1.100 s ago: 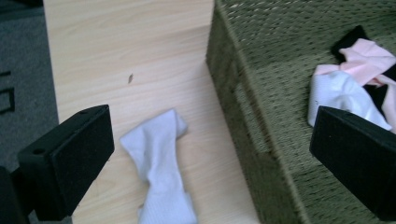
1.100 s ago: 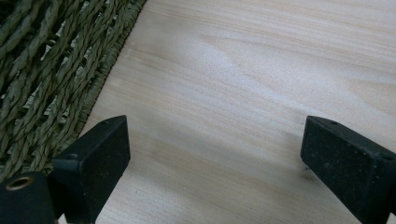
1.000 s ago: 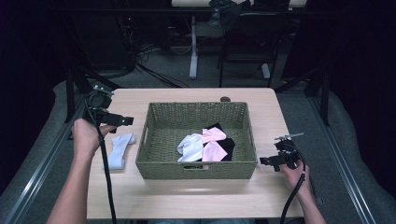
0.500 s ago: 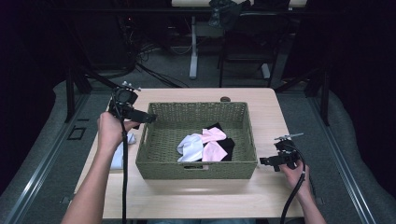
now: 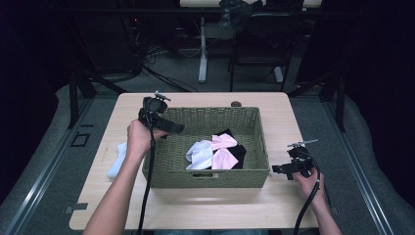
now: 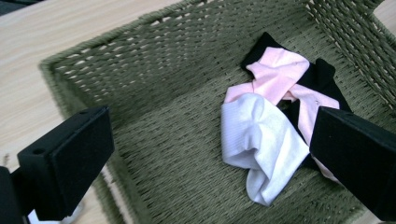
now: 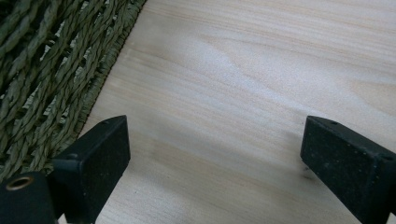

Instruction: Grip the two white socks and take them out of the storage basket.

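Woven olive-green basket [image 5: 205, 178] sits mid-table from the high view, with white, pink and black socks [image 5: 218, 152] piled in its right half. We've got the left gripper [image 5: 178, 129] over the basket's left rim, and another white sock [image 5: 117, 159] lies on the wooden table [image 5: 274, 205] just left of the basket. The right gripper [image 5: 277, 169] rests low beside the basket's right wall.

Left gripper view: jaws spread wide, nothing between them (white sock [image 6: 261, 144] and pink sock [image 6: 280, 70] lie below in the basket).

Right gripper view: jaws wide apart too, just bare wood [image 7: 243, 93], basket weave [image 7: 42, 70] at the left.
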`<state>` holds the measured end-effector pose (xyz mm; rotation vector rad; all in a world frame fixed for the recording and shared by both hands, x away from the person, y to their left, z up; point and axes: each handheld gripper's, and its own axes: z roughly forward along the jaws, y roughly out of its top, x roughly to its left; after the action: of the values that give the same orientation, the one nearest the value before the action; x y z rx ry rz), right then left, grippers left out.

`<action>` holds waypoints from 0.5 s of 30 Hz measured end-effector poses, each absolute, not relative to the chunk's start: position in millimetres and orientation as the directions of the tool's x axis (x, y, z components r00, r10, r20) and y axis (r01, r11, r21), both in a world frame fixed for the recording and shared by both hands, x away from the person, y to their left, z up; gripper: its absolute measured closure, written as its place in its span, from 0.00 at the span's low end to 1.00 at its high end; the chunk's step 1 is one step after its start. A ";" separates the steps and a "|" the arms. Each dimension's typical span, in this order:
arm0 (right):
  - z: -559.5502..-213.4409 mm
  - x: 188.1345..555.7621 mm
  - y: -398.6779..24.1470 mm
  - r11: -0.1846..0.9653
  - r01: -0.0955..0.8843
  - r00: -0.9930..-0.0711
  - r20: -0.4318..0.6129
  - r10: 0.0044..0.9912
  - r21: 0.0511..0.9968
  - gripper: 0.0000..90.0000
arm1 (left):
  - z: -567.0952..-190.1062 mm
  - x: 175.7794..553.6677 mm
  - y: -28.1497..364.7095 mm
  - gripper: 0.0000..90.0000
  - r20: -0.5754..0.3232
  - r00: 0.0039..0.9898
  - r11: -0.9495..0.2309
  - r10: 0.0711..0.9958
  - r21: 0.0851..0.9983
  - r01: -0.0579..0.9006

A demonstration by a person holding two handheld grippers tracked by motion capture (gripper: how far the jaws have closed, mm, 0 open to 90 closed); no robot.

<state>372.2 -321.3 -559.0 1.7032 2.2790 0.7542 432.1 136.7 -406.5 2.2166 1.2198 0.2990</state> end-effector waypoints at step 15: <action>-559.3 372.3 -320.3 0.206 0.836 -0.318 0.143 0.937 0.509 0.09 | -451.0 446.1 106.1 0.01 -0.112 0.597 -0.473 0.795 0.502 0.724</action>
<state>372.3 -320.3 -559.3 1.7028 2.2780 0.7585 446.1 106.1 -451.0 2.3199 1.2036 0.1856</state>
